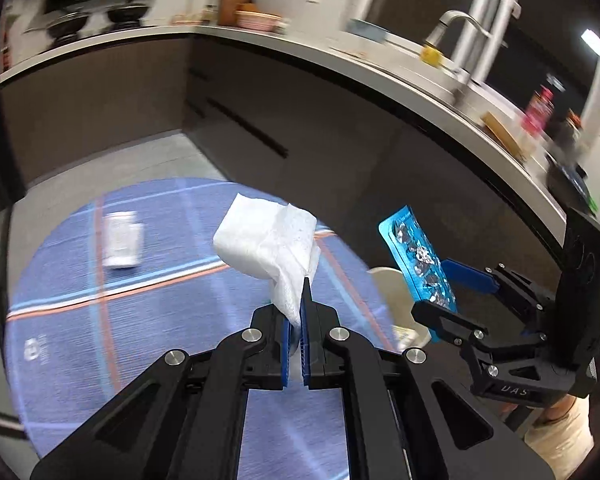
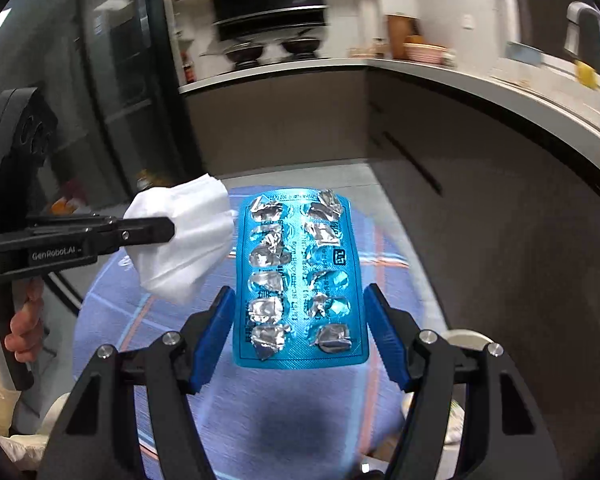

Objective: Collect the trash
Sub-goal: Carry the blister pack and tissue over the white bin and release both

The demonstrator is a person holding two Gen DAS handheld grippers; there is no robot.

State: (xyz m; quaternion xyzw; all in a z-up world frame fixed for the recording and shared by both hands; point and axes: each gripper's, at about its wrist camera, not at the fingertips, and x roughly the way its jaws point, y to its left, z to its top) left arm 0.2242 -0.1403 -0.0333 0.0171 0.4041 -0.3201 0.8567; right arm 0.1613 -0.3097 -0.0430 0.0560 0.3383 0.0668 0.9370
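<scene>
My left gripper (image 1: pixel 300 300) is shut on a crumpled white tissue (image 1: pixel 272 248), held in the air above a round blue rug (image 1: pixel 148 312). The tissue also shows in the right wrist view (image 2: pixel 184 240), clamped in the left gripper (image 2: pixel 168 230). My right gripper (image 2: pixel 298 320) has its blue pads spread wide on either side of an empty blue blister pack (image 2: pixel 298 276), which stands upright between them; the grip point is hidden. In the left wrist view the blister pack (image 1: pixel 418 256) sits in the right gripper (image 1: pixel 440 292). A white wrapper (image 1: pixel 122 240) lies on the rug.
A small white bin (image 1: pixel 396 304) stands on the floor below the right gripper, at the rug's edge. Dark kitchen cabinets (image 1: pixel 300 120) under a curved countertop (image 1: pixel 380 68) run behind. A fridge (image 2: pixel 112 80) stands at the left. A person's hand (image 2: pixel 24 320) holds the left gripper.
</scene>
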